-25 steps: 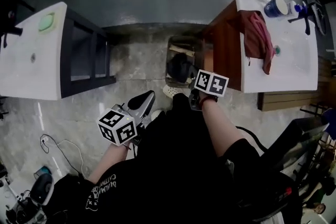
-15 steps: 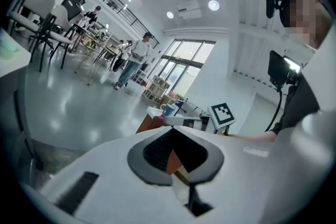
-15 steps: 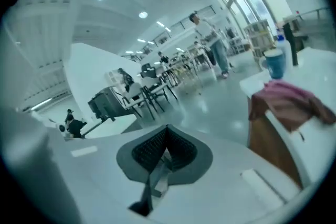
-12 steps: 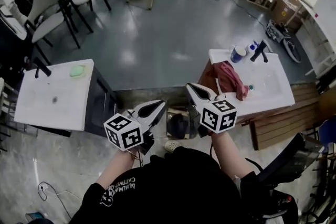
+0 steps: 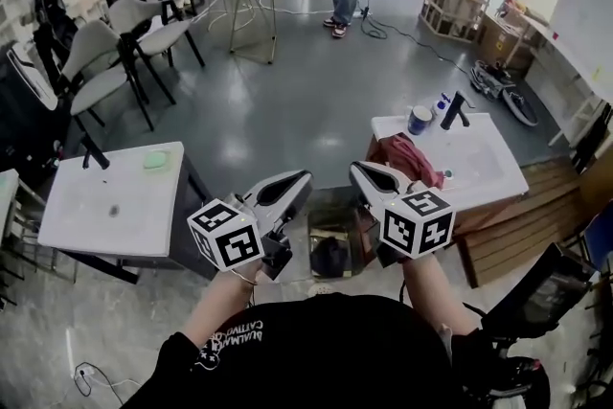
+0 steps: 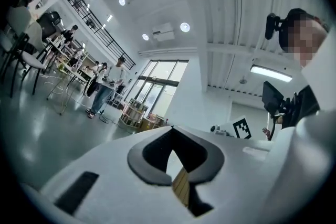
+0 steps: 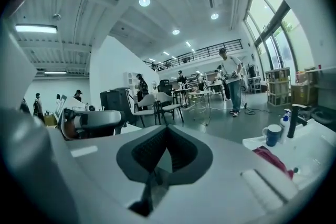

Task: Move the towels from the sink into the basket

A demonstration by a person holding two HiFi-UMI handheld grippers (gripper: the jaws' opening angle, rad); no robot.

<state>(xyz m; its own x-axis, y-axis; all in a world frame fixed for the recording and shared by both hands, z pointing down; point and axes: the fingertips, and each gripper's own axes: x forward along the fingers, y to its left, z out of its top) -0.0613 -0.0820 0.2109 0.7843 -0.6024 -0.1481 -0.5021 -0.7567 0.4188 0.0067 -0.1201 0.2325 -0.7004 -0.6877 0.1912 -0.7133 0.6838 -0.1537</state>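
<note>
Down on the floor between the two counters, the basket point(image 5: 337, 223) stood with a dark bundle point(image 5: 329, 256) inside; I could not tell what that was. One red towel point(image 5: 404, 152) lay bunched on the near left end of the sink point(image 5: 488, 163), partly over its edge. A blue mug point(image 5: 419, 120) and a black faucet point(image 5: 454, 110) stood at the sink's back rim, just beyond the towel.

I had both grippers side by side in front of me, pointing roughly level. Both were well above the basket and touched nothing. The left gripper point(image 5: 299, 179) had its jaws together at the tips with nothing between them, and its own view point(image 6: 172, 127) showed the same. The right gripper point(image 5: 362, 171) was pinched closed and empty too point(image 7: 167, 127); in its view the towel point(image 7: 270, 157) sat off to the right on the sink. The white counter point(image 5: 105, 206) on the left carried a green sponge point(image 5: 155, 160).
</note>
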